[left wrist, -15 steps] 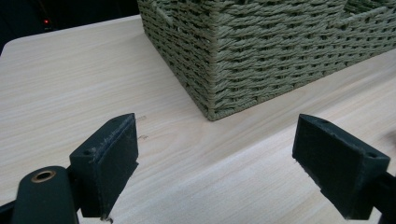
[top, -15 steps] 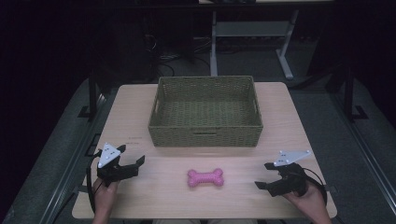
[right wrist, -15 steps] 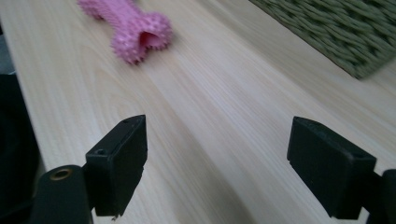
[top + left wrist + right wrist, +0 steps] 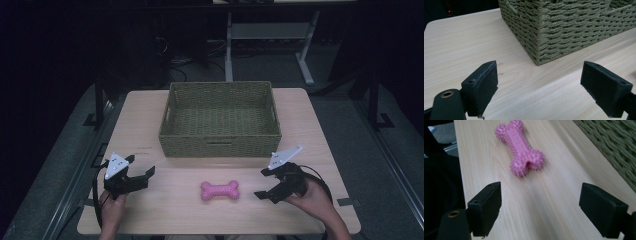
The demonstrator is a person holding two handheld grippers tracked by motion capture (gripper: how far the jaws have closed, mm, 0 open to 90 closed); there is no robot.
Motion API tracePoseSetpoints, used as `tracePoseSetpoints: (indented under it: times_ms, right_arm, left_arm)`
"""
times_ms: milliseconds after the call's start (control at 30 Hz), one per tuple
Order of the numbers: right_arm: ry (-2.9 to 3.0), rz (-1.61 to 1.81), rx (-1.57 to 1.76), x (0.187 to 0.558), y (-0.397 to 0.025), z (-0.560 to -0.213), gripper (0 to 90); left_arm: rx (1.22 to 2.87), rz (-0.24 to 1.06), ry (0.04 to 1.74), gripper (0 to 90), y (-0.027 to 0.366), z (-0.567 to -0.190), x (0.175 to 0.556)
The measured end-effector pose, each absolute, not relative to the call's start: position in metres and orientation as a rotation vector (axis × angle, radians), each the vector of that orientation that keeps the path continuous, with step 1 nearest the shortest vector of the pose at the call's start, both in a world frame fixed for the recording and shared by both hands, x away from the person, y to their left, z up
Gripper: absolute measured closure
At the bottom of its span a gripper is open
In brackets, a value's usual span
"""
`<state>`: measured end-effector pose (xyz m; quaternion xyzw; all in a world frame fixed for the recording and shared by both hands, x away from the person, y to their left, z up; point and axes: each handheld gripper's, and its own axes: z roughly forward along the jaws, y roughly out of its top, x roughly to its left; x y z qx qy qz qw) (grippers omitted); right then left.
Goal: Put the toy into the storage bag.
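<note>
From the high view, the pink knobbly rubber bone toy [image 4: 220, 190] is lying on the pale wooden tabletop [image 4: 320, 140] before the woven green basket [image 4: 220, 141], between both wide-spread hand-held grippers. The left hand-held gripper [image 4: 540, 87] is facing the basket's corner, idle. The right hand-held gripper [image 4: 540, 207] is aiming at the bone, likely lining up a grasp.

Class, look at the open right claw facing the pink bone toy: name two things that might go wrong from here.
1. The bone toy is knobbly with a narrow waist; the open right claw may pinch a rounded end and let it slip.
2. The basket stands close behind; a lifted toy might bump its front wall.
</note>
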<state>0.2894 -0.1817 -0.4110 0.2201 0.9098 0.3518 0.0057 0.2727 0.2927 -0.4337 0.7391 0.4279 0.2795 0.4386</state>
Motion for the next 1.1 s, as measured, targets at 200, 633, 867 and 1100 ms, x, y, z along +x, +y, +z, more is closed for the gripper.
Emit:
tracePoseSetpoints:
  times_ms: [200,633,867,1100]
  right_arm:
    - [2.906,1.081,0.576,0.3,-0.156,-0.405,17.0]
    - [3.024,0.976,0.39,0.317,-0.1,-0.405,20.0]
    - [3.066,0.914,0.308,0.323,-0.079,-0.411,22.7]
    - [3.106,0.807,0.235,0.324,-0.058,-0.419,29.9]
  left_arm:
    - [1.835,0.695,1.069,13.9,0.294,-0.434,0.273]
    - [1.828,0.682,1.069,13.9,0.296,-0.433,0.272]
    - [1.829,0.684,1.072,13.9,0.296,-0.433,0.272]
    - [1.826,0.683,1.073,13.8,0.297,-0.433,0.272]
